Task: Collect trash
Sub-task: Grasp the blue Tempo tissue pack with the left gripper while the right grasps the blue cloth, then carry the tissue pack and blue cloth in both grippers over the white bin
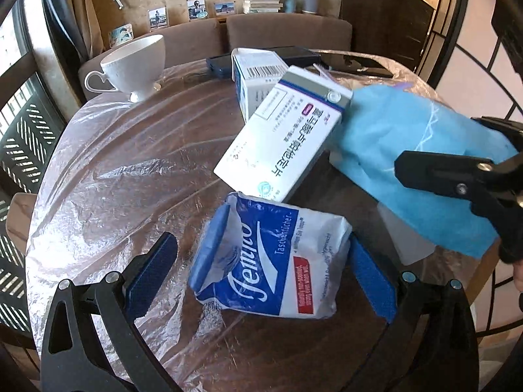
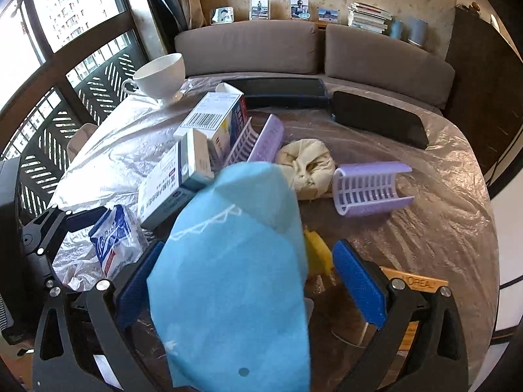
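Tissue packet lies between the wide-open left gripper pads, unclamped; blue cloth drapes between the spread right gripper jaws; bare plastic-covered table opens leftward to its rim

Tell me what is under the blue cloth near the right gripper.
Under the blue cloth, a yellow object pokes out at its right edge, and a pale translucent object shows below it in the left wrist view. The rest beneath is covered.
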Motion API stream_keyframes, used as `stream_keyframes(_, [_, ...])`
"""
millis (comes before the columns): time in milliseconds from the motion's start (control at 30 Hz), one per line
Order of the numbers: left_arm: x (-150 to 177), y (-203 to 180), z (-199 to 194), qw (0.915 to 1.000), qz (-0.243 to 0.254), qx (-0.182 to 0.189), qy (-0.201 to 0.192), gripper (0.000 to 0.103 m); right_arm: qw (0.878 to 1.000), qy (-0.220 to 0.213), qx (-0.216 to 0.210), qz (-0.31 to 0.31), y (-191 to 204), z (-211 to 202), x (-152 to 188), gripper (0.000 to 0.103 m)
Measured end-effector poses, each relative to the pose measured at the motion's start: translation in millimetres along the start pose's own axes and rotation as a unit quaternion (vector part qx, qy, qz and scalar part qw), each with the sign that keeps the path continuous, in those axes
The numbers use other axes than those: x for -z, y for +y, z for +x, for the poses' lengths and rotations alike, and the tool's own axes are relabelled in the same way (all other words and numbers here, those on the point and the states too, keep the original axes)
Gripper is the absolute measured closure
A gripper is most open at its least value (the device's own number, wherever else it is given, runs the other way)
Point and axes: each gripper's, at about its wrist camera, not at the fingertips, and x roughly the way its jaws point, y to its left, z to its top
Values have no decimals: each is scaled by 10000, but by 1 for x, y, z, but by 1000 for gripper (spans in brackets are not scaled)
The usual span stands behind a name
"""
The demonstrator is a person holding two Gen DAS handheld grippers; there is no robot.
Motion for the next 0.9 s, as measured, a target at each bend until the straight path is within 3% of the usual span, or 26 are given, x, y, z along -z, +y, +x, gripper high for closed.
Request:
stream_keyframes(167, [1,0,2,10000,17,70,-17,2,9998,-107,-158,-59,-5,-4,-1,20])
stream_keyframes(200, [1,0,2,10000,24,69,-39,6,9997,-130,-192,-65,-5,-6,-1,26])
stream_keyframes(500, [0,0,-7,9997,38,222,-79,42,9979,-292,-577,71,-15,-20,-1,40])
stream_keyframes(900, [1,3,-26,9982,-361,407,-241,45,9928,-598,-1031,139,-24,-55,5,44])
